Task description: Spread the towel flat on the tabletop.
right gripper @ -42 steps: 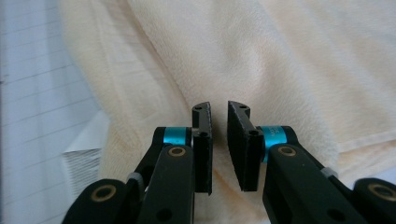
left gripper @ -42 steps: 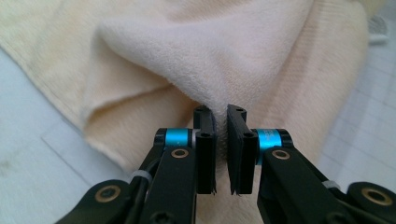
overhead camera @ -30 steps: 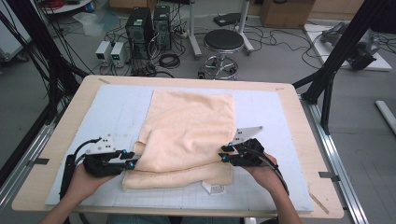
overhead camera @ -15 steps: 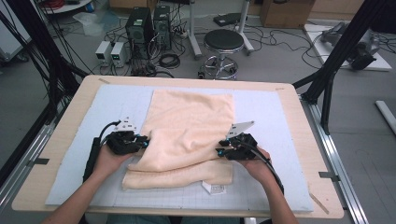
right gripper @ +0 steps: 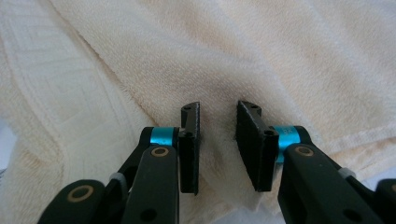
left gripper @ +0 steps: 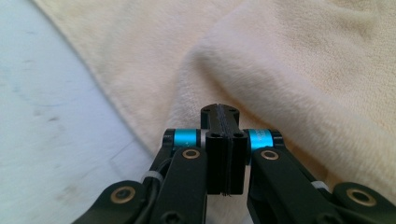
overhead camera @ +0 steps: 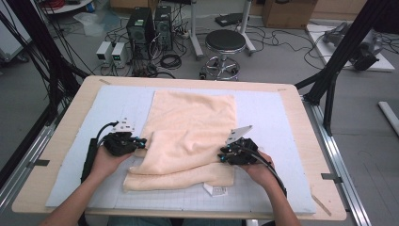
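A peach towel (overhead camera: 188,127) lies on the pale mat, its near part folded over a lower layer. My left gripper (overhead camera: 142,141) sits at the towel's left edge. In the left gripper view its jaws (left gripper: 219,109) have just closed; they are shut pad to pad, with nothing visible between them, above a fold of the towel (left gripper: 303,70). My right gripper (overhead camera: 221,157) rests at the towel's right edge. Seen in the right gripper view (right gripper: 218,112), its jaws have just closed a little but stand apart, over the towel (right gripper: 233,46), which they do not pinch.
A white label (overhead camera: 214,189) sticks out from under the towel's near edge. Bare mat (overhead camera: 282,122) lies right of the towel and more to its left. Beyond the table stand a stool (overhead camera: 225,42), computers and cables.
My left gripper has moved right and away from me, up to the towel's left edge, and its jaws have come together. The right gripper has barely shifted.
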A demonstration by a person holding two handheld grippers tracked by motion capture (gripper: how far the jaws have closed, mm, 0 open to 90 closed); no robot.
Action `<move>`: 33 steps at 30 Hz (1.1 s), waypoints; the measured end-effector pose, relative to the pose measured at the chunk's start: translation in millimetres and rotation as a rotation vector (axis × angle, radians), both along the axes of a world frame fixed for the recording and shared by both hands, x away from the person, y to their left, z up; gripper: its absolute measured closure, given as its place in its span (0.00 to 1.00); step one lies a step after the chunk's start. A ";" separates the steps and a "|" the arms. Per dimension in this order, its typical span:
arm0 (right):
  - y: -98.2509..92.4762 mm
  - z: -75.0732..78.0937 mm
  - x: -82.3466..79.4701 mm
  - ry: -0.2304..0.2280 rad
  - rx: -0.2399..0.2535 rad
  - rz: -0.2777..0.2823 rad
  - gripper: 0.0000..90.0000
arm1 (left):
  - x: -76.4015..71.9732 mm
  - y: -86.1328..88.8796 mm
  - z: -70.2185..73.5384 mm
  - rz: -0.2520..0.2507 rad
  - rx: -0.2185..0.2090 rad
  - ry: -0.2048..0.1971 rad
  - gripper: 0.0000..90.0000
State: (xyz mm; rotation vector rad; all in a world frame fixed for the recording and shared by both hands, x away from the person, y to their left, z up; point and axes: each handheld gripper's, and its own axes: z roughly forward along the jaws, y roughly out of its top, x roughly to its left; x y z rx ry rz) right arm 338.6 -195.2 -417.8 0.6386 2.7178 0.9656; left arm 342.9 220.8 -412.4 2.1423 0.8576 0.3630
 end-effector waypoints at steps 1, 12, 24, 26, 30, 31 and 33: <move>-0.3 0.0 -0.6 -0.005 -0.003 -0.003 0.78 | -1.6 7.2 2.7 0.007 0.001 -0.004 0.99; -7.8 -3.0 -17.0 0.024 -0.013 0.009 0.84 | -11.0 49.2 13.7 0.049 -0.033 -0.015 1.00; -17.4 28.2 -16.2 -0.075 0.083 -0.022 0.77 | -10.4 3.6 -0.9 -0.101 -0.009 0.026 0.90; -17.1 28.7 -12.3 -0.082 0.106 -0.030 0.76 | -10.9 -3.4 -4.6 -0.135 -0.004 0.041 0.89; -10.5 18.4 -5.4 -0.059 0.077 -0.029 0.73 | -11.4 -13.8 -13.5 -0.162 -0.004 0.075 0.80; -8.4 14.6 -4.1 -0.049 0.075 -0.027 0.72 | -11.1 -15.7 -15.2 -0.168 0.004 0.076 0.78; -4.7 7.2 -1.5 -0.038 0.051 -0.021 0.71 | -11.5 -19.2 -17.2 -0.161 0.011 0.071 0.72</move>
